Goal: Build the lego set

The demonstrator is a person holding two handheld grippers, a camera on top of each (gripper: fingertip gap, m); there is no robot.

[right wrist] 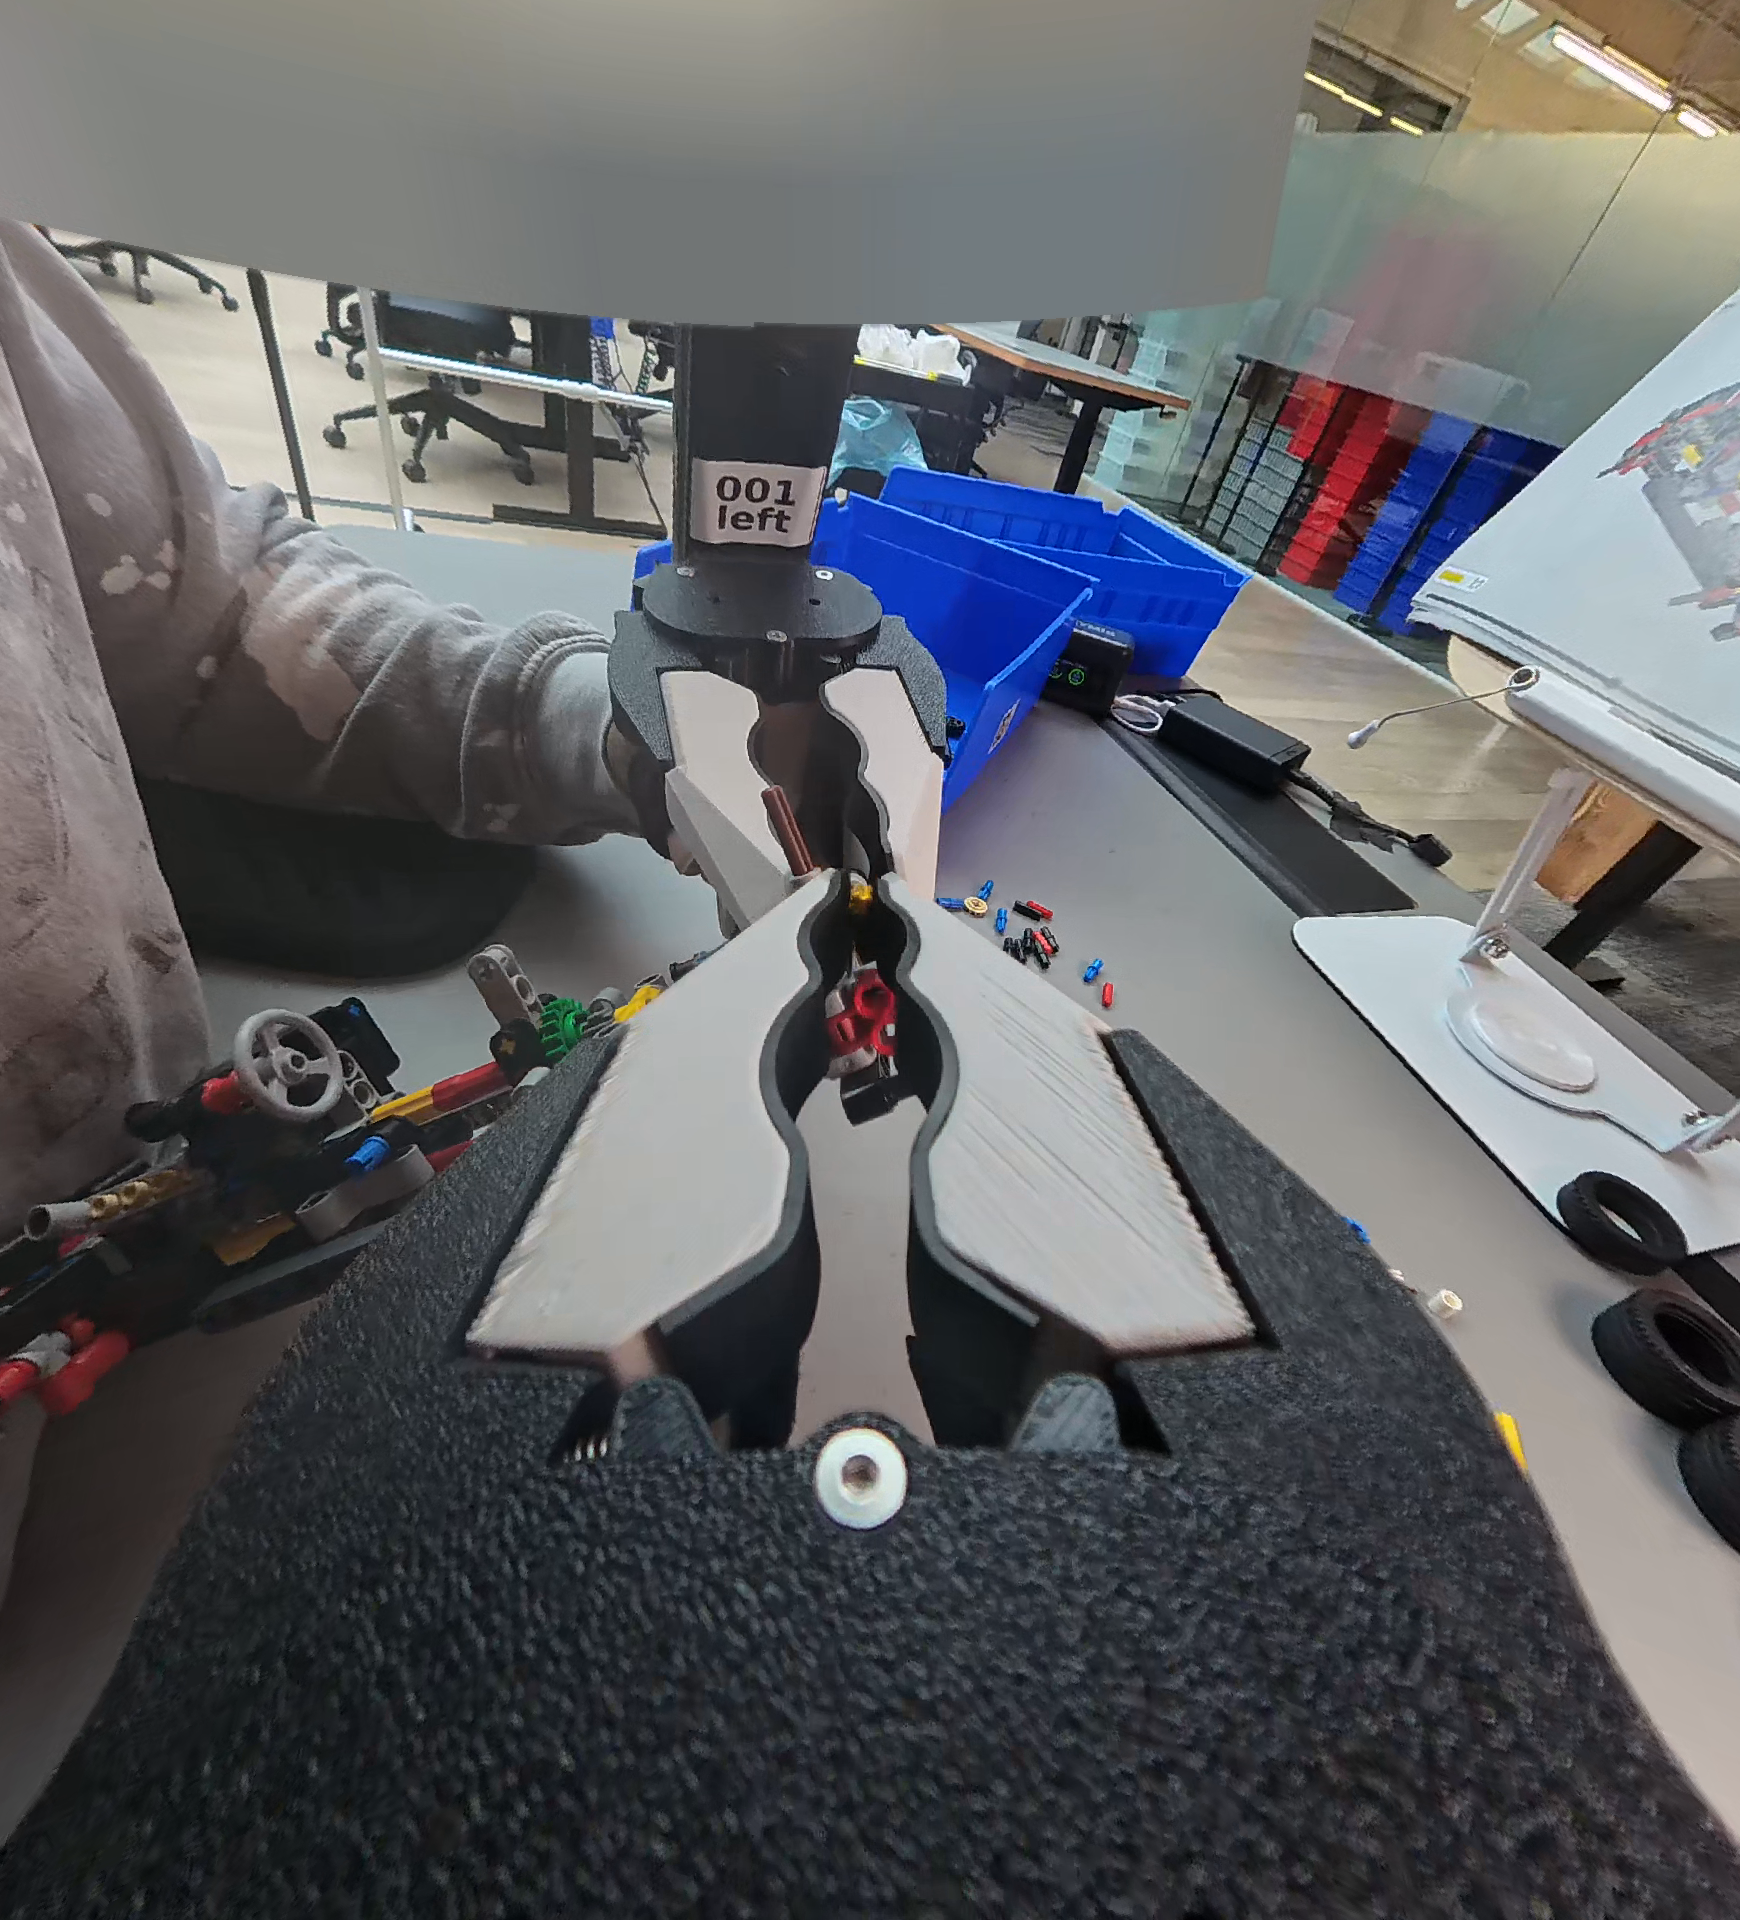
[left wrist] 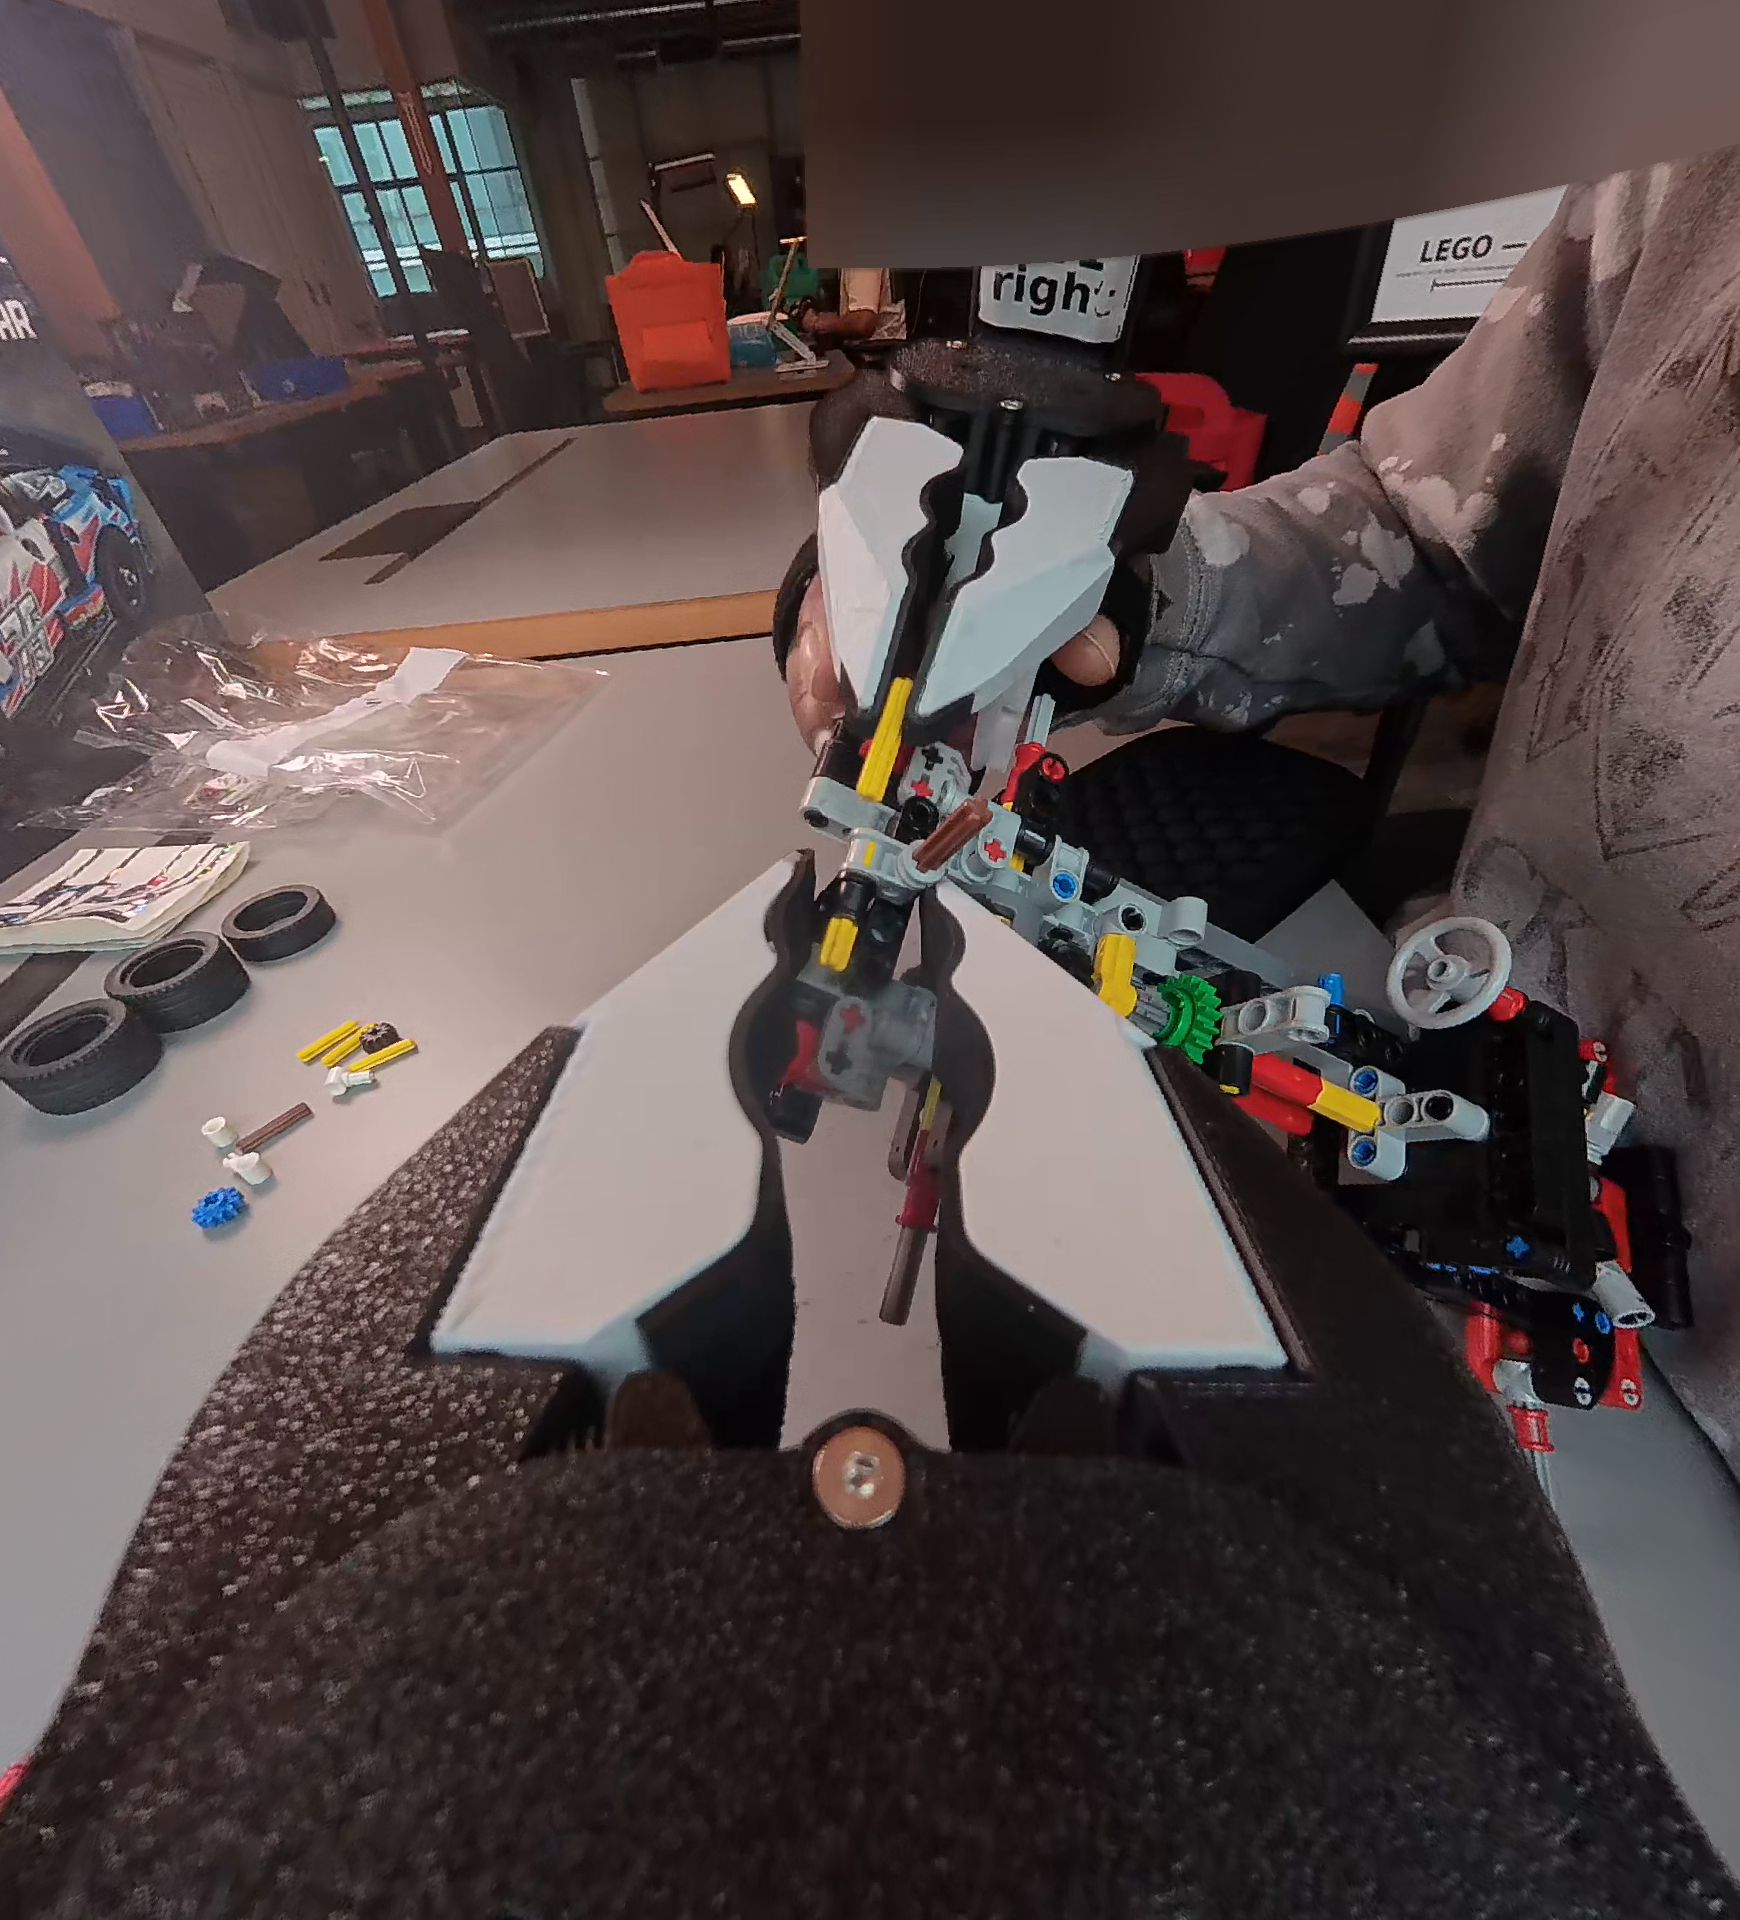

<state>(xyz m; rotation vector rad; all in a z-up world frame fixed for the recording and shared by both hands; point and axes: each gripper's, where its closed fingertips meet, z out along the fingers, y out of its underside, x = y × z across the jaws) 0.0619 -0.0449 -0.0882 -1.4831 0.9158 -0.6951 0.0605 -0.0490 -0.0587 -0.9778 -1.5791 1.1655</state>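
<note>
The grey table (left wrist: pixel 554 1351) stood in an open workshop. I had my left gripper (left wrist: pixel 861 894) closed on one end of the lego chassis (left wrist: pixel 1344 1101), and my right gripper (right wrist: pixel 858 894) clamped on the same end from the opposite side, fingertips nearly meeting. The rest of the chassis lay along the table's near edge by the person's sleeve (left wrist: pixel 1365 582). Black tyres (left wrist: pixel 175 977) and small loose pieces (left wrist: pixel 357 1049) lay farther in; a blue bin (right wrist: pixel 1001 623) sat toward the far edge.
</note>
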